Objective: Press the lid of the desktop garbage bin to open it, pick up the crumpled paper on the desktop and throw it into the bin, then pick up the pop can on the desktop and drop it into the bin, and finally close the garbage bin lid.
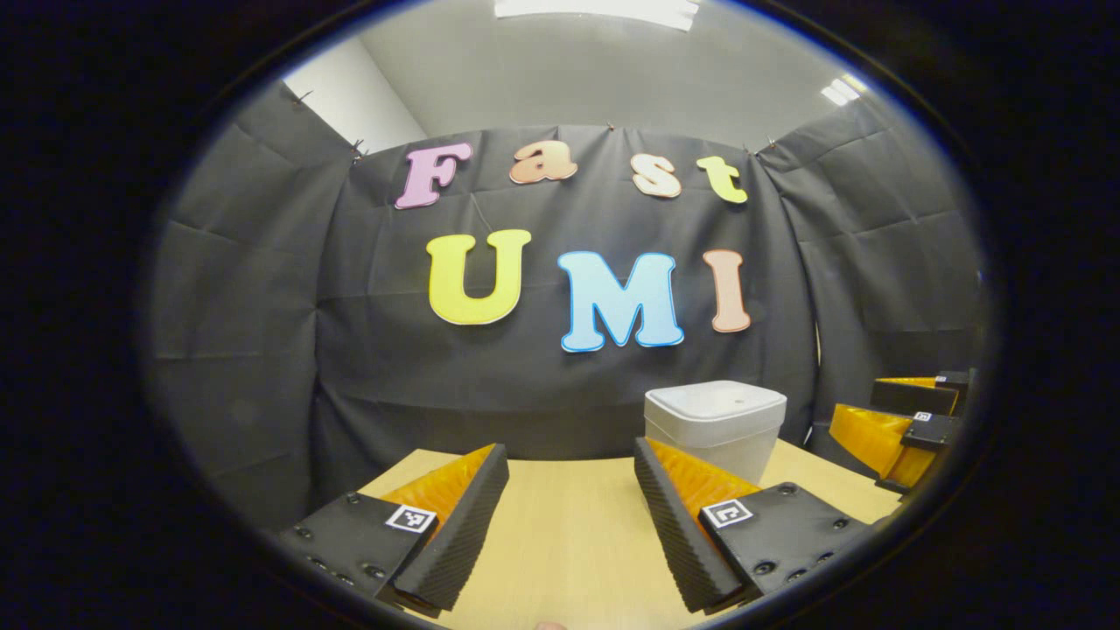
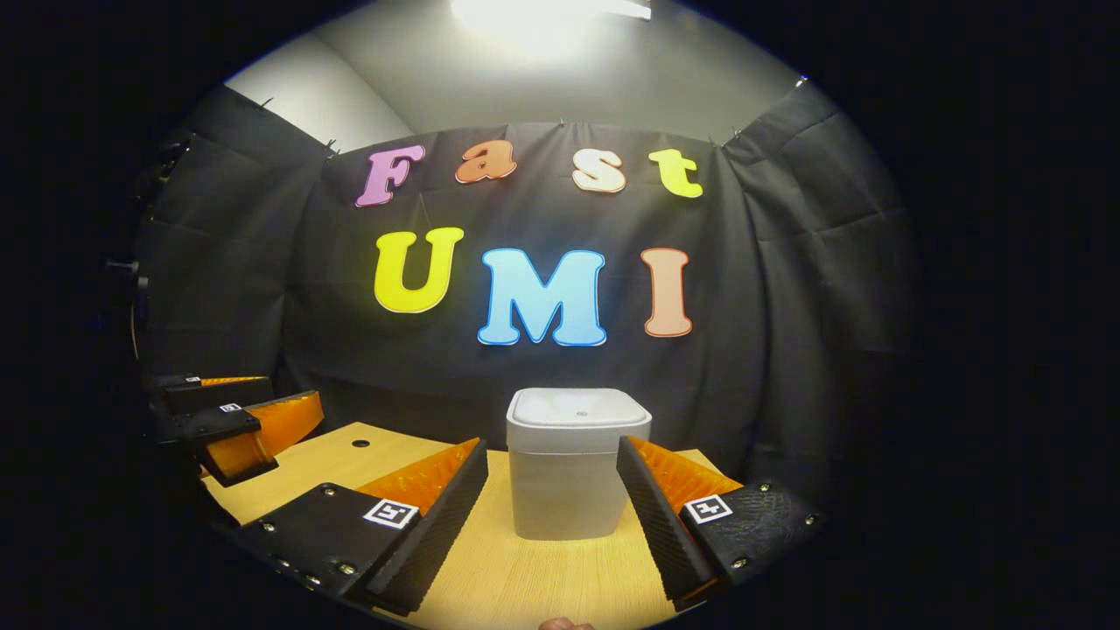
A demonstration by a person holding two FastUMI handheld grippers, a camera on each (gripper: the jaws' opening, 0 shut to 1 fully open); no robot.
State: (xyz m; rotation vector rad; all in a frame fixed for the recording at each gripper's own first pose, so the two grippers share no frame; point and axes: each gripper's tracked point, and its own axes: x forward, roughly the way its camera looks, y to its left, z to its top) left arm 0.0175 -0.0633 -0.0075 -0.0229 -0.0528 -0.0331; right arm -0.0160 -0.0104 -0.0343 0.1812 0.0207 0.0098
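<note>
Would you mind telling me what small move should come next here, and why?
Probably ease the right hand-held gripper forward and up over the bin's lid to press it. The lid lies flat and shut on the garbage bin, which stands straight ahead between that gripper's open fingers, while the left hand-held gripper sees it off to one side.

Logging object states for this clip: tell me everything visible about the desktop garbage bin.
The garbage bin is a small, squarish container with rounded corners, apparently of white or pale grey plastic. Its lid is shut, slightly wider than the body, with a shallow recessed top and a tiny mark at its centre. It stands upright on the wooden table near the back edge, before the black cloth. Nothing touches it; the right tongs frame it, open, short of it.
</note>
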